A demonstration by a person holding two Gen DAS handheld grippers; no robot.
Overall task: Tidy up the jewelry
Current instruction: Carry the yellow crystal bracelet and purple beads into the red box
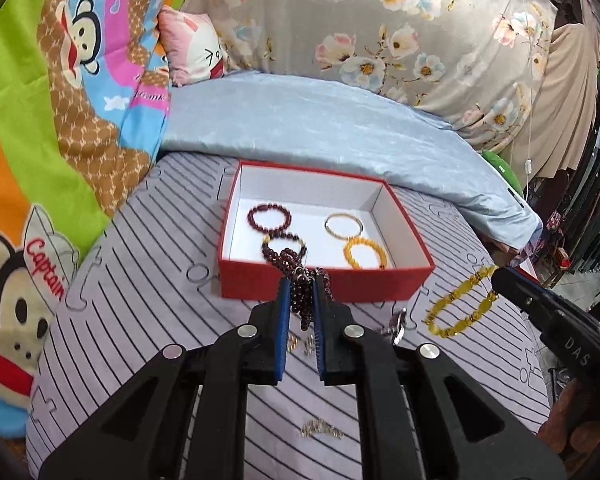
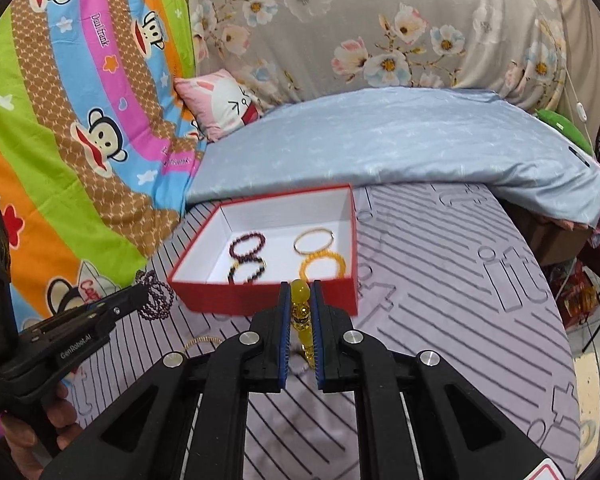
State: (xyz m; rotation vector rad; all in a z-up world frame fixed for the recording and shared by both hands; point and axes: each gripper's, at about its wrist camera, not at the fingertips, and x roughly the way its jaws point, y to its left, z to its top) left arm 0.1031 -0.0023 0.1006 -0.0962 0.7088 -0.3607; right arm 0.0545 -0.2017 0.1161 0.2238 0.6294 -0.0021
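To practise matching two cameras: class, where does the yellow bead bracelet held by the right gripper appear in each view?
Left wrist view: the yellow bead bracelet hangs at right of centre from the right gripper.
Right wrist view: bottom centre, clamped between the blue pads, seen edge-on.
Shared landmark: the red box, just behind it in both.

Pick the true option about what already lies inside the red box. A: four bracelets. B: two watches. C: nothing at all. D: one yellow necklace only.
A: the red box holds four rings of beads or metal on its white floor, two dark red, one thin gold, one yellow.
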